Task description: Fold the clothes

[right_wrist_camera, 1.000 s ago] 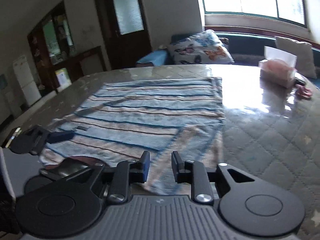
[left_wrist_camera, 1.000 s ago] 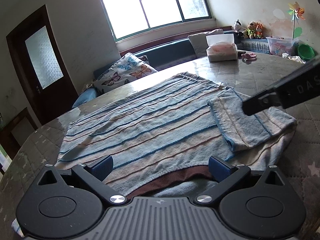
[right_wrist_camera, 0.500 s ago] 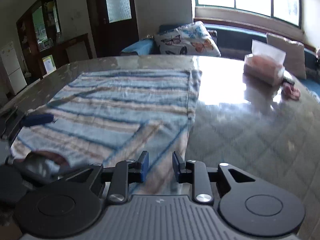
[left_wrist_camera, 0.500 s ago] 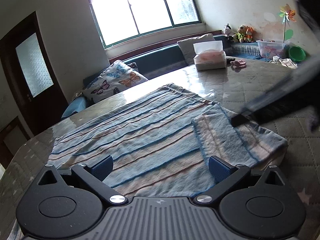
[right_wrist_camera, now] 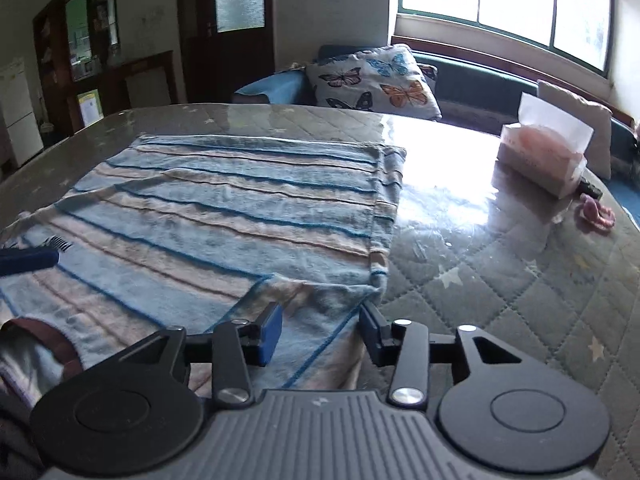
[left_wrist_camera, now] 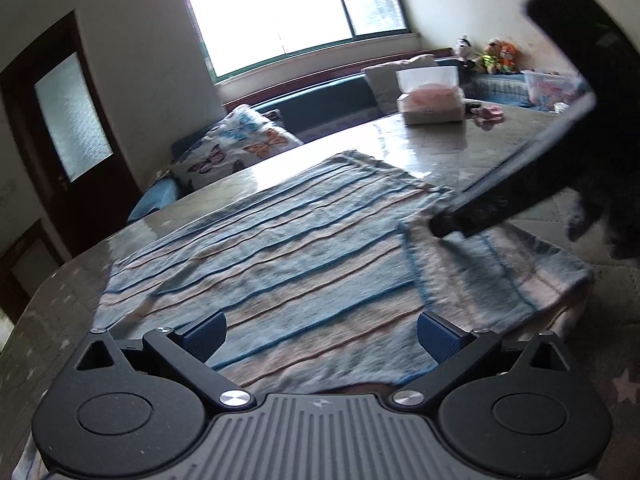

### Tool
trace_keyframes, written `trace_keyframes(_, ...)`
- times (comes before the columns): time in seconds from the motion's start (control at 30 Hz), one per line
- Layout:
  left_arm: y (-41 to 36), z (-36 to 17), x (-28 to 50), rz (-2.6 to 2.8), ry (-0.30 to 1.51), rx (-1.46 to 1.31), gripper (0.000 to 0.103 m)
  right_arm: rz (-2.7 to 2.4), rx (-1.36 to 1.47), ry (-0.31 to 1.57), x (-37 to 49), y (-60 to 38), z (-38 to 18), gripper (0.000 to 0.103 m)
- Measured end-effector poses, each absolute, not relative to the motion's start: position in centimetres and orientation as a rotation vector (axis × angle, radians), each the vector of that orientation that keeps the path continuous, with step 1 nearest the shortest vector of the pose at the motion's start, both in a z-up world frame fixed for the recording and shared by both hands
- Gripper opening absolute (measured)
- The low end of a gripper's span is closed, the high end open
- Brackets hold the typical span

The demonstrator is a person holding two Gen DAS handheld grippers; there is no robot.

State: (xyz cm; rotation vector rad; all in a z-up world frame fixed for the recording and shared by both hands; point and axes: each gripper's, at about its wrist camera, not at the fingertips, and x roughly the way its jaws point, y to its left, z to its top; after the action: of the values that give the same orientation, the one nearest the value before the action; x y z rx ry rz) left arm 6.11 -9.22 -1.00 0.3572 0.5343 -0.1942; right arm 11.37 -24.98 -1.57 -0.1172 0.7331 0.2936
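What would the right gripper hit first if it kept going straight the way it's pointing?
Probably the folded sleeve of the striped sweater: it lies between the right gripper's opening jaws, just ahead and below. Depth is unclear.

The blue-and-beige striped knitted garment [right_wrist_camera: 224, 216] looks soft and fuzzy — matt cloth with raised ribs. Beneath it, the grey quilted star-print desk [right_wrist_camera: 500, 280] shines glossy under a clear smooth cover. Each black hand-held gripper [left_wrist_camera: 320, 334] looks like matt plastic with 2 textured blue pads [left_wrist_camera: 204, 336] and bright metal screws.
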Motion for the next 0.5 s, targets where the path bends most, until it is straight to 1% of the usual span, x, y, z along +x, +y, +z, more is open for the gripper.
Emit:
trace_keyframes(0.03,-8.5,-0.9,5.9,-0.179,0.535,0.348,0.103,0.3,-0.126,0.734,11.0,-24.7,-1.5,0.046)
trace_keyframes(0.1,-6.9,-0.5,5.6,-0.137,0.54,0.33,0.103,0.314,-0.144,0.735,10.3,-24.2,-1.4,0.052)
trace_keyframes(0.23,-2.6,0.2,4.7,-0.03,0.543,0.298,0.103,0.348,-0.185,0.746,8.9,-23.1,-1.4,0.054)
trace_keyframes(0.3,0.0,0.5,4.1,0.041,0.551,0.277,0.102,0.365,-0.205,0.748,8.3,-22.4,-1.4,0.058)
trace_keyframes(0.37,3.1,0.7,3.5,0.112,0.567,0.247,0.101,0.392,-0.222,0.745,7.8,-21.5,-1.1,0.058)
trace_keyframes(0.5,8.8,1.1,2.1,0.25,0.601,0.17,0.097,0.474,-0.269,0.735,6.6,-18.7,-0.3,0.059)
